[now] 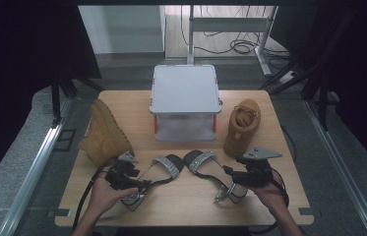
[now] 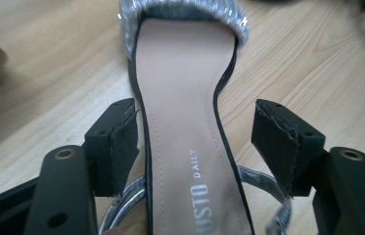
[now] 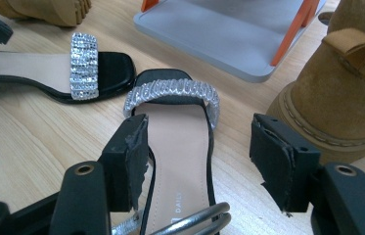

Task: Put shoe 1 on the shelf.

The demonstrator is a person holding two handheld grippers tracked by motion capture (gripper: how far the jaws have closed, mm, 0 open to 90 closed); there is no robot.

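Left gripper: jaws spread, straddling the insole of the left sandal; the left pad lies at its edge, the right pad stands clear. Right gripper: jaws likewise spread over the right sandal, gripping nothing. Both sandals lie flat on the wooden table, toes almost touching. Beyond stand a grey step stool, an upright tan boot and a tipped tan boot.

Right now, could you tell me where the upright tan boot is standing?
In the high view, the upright tan boot stands right of the grey stand, just beyond the right gripper.
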